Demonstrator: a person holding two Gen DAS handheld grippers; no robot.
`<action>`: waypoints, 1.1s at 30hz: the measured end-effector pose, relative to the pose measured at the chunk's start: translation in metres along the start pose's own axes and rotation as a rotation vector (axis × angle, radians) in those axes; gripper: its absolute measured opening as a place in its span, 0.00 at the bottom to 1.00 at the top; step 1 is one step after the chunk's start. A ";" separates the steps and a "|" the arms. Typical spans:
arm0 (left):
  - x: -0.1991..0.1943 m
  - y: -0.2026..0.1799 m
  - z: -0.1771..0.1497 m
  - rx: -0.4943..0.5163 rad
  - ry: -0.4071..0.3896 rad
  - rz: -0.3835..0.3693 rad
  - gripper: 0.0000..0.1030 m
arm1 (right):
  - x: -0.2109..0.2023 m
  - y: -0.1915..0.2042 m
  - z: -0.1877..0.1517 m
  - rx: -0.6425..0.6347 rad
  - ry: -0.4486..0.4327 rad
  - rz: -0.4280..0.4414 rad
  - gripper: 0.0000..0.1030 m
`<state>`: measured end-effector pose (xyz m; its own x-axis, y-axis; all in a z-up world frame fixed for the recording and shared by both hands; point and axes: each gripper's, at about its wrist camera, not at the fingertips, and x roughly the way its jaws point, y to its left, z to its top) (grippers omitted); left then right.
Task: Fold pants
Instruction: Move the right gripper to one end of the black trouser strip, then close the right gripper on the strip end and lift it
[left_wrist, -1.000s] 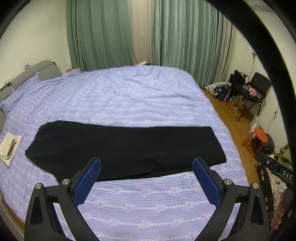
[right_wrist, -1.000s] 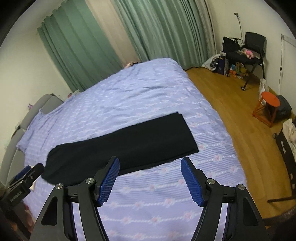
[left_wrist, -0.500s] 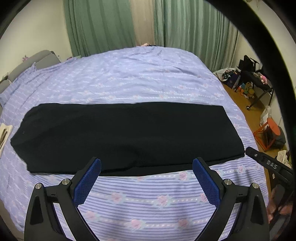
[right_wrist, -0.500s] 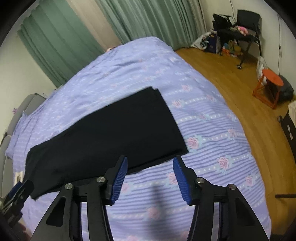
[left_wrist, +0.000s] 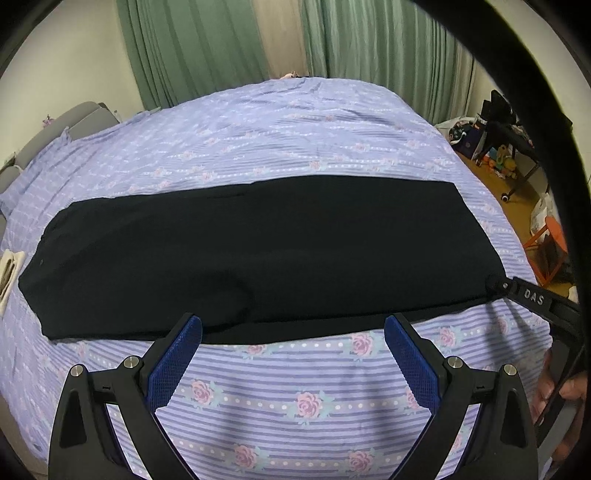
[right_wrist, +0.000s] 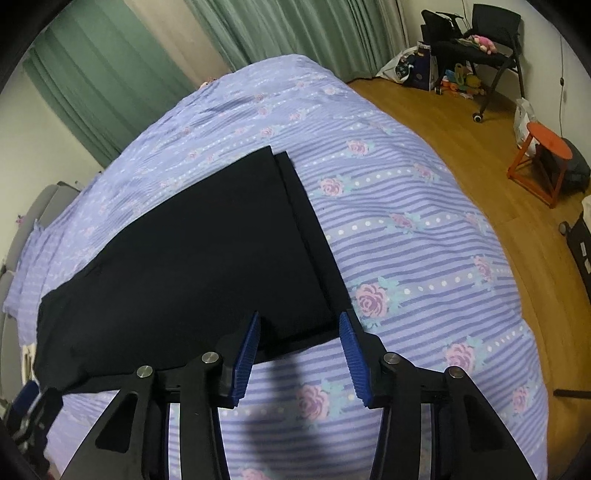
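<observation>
Black pants (left_wrist: 258, 254), flat lengthwise on the striped floral bedspread (left_wrist: 295, 391): both grippers have dropped closer, left gripper (left_wrist: 291, 354) wide open short of the near edge, right gripper (right_wrist: 299, 332) closing around the hem corner, fold imminent.

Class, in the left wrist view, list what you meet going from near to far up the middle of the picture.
Left gripper → striped floral bedspread → black pants → more bedspread → green curtains.
</observation>
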<state>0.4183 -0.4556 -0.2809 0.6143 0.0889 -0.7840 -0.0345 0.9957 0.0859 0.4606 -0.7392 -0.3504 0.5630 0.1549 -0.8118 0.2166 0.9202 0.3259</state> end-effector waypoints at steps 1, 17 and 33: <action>0.001 0.000 -0.002 0.003 0.001 0.002 0.98 | 0.002 -0.001 -0.001 0.007 0.002 0.002 0.45; -0.004 0.009 -0.007 -0.056 0.032 -0.049 0.98 | -0.045 0.005 0.016 -0.069 -0.147 -0.140 0.00; -0.009 0.016 0.006 -0.054 -0.014 -0.031 0.98 | -0.058 -0.007 -0.005 0.021 -0.115 -0.043 0.47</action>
<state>0.4175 -0.4403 -0.2689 0.6267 0.0580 -0.7771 -0.0576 0.9979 0.0281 0.4224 -0.7527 -0.3086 0.6403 0.0726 -0.7647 0.2583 0.9172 0.3034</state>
